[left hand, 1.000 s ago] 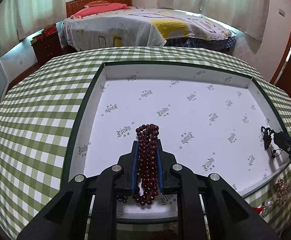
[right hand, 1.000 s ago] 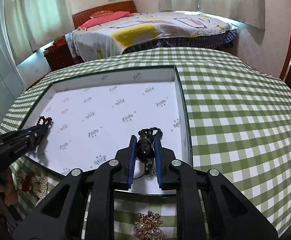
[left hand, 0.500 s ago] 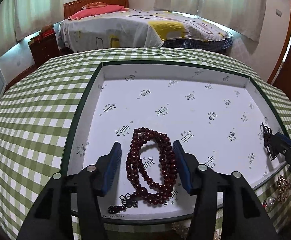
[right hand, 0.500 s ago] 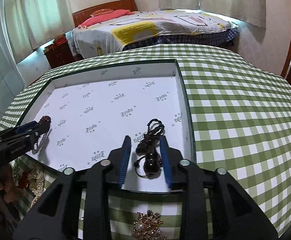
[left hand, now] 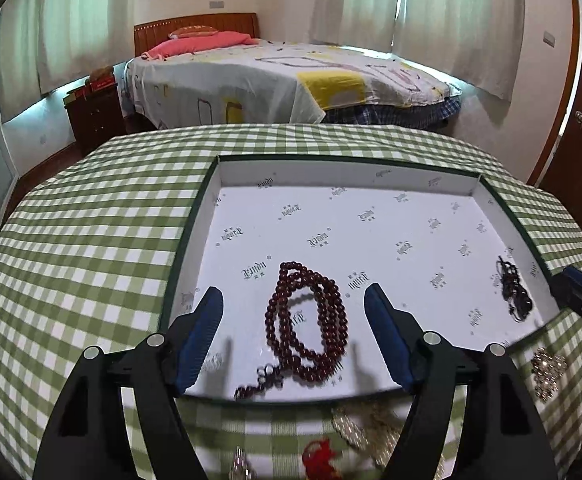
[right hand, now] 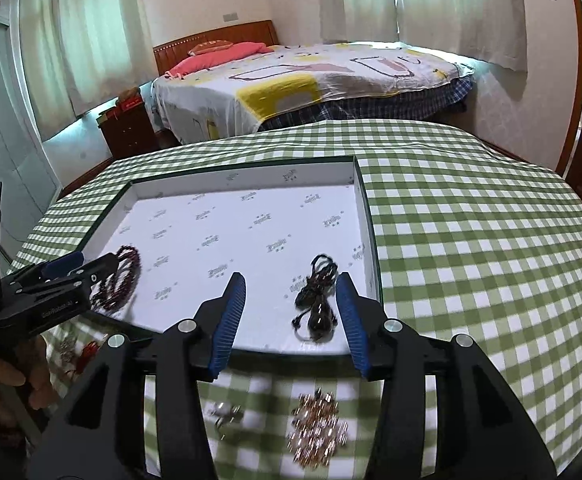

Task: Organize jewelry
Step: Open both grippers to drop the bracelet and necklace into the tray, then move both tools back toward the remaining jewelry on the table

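A dark red bead necklace [left hand: 307,320] lies in the white-lined tray [left hand: 347,172], near its front edge. My left gripper [left hand: 293,308] is open, its fingers on either side of the necklace and above it. A black cord necklace with a dark pendant [right hand: 317,300] lies in the tray's front right corner [right hand: 365,216]. My right gripper [right hand: 291,296] is open around it, not touching. The red necklace [right hand: 121,278] and left gripper [right hand: 63,272] show in the right wrist view; the black necklace [left hand: 513,290] shows in the left wrist view.
The tray sits on a green checked tablecloth [right hand: 471,248]. More jewelry lies on the cloth in front of the tray: a gold brooch [right hand: 317,432], a small silver piece [right hand: 225,416], a red ornament [left hand: 321,456] and a sparkly piece [left hand: 547,370]. A bed stands behind the table.
Both grippers have opened and let go of their necklaces, which now lie in the tray. Both grippers have drawn back and up from the tray.
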Available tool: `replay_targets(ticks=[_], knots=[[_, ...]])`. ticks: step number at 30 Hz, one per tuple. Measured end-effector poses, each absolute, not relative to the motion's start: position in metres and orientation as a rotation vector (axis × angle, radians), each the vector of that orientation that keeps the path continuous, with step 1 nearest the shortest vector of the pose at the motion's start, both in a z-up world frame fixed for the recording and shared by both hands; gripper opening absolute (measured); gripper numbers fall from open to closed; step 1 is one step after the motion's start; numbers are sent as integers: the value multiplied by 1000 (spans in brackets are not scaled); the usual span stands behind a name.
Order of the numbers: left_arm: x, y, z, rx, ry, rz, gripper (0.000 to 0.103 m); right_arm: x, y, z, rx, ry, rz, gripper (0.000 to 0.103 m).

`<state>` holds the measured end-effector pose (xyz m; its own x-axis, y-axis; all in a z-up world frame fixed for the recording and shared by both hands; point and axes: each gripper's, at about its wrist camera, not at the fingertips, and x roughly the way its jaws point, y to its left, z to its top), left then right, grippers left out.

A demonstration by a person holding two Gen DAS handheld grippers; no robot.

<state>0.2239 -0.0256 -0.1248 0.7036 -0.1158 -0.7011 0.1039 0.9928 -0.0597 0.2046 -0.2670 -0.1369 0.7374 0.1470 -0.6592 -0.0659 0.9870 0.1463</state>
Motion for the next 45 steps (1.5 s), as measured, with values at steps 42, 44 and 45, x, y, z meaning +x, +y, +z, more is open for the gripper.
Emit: replay_targets(ticks=[42,44,45], knots=[[71,3,-128,-33,742,-48,71,73,-208,-187,-3,852,206,45],[71,3,-128,-33,742,-49,71,74,-207,-188,-14,850,202,45],[71,3,-128,-32,742,-49,71,74,-206,-188,-22,849,199,45]])
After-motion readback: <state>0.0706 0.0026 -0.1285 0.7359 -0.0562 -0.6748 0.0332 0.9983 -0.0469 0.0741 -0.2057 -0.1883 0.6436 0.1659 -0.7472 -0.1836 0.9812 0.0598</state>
